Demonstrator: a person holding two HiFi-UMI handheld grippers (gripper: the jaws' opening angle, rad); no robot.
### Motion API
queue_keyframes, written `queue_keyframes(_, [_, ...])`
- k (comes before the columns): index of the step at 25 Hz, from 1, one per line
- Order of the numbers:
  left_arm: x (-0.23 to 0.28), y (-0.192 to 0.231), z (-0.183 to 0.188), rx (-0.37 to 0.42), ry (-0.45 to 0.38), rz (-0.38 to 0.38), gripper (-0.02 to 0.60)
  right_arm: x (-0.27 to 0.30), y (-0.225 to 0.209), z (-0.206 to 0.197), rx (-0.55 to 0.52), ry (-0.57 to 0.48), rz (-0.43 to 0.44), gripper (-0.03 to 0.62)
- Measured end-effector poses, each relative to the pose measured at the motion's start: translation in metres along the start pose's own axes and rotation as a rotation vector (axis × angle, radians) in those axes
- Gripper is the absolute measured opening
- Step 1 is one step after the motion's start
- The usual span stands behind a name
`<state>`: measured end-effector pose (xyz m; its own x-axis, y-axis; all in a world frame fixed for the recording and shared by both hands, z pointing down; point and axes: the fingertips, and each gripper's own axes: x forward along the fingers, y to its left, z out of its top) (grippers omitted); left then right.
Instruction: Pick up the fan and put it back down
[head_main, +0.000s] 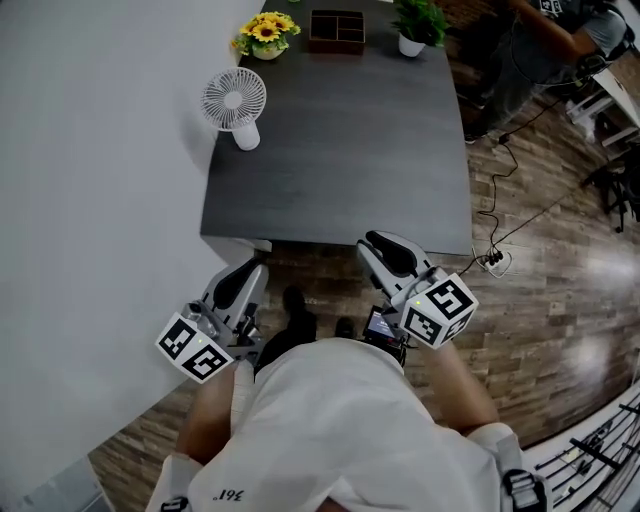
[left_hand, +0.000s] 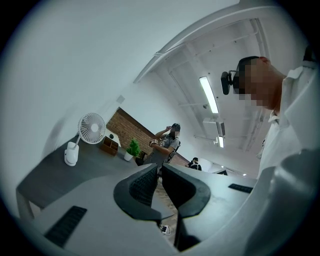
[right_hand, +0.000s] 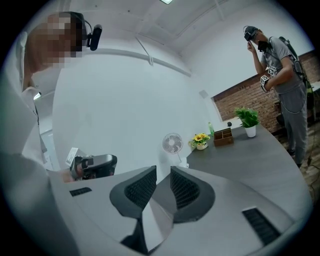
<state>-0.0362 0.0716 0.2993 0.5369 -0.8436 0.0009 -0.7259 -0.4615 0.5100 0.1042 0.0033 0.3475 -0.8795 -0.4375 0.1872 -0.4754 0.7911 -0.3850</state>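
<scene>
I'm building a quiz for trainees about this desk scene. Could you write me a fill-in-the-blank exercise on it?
1. In the head view, the fan stands near the ___ edge of the table.
2. The flowers are ___.
3. The box sits between the flowers and a green ___ in a white pot.
Missing words: left; yellow; plant.
</scene>
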Motion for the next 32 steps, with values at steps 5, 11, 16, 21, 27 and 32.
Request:
queue_keyframes(5, [0.005,0.023,0.022,0.0,0.011,-0.03,0.021,0.03,0.002,0.012,-0.003,-0.011,-0.021,0.072])
queue_keyframes(11, [0.011,0.041,0.039,-0.002,0.031,-0.069,0.021,0.06,0.007,0.023,-0.001,-0.018,-0.042,0.072])
queue_keyframes(16, [0.011,0.056,0.048,-0.015,0.032,-0.085,0.021,0.078,0.011,0.025,0.001,-0.016,-0.059,0.072])
queue_keyframes(21, [0.01,0.065,0.052,-0.015,0.027,-0.074,0.021,0.081,0.012,0.021,0.006,0.002,-0.059,0.072])
queue_keyframes(27, [0.017,0.076,0.056,0.003,0.015,-0.019,0.021,0.079,-0.003,0.031,-0.002,0.009,-0.03,0.072])
queue_keyframes(32, [0.023,0.083,0.052,0.006,-0.001,0.034,0.021,0.074,-0.02,0.032,-0.009,0.03,-0.005,0.072])
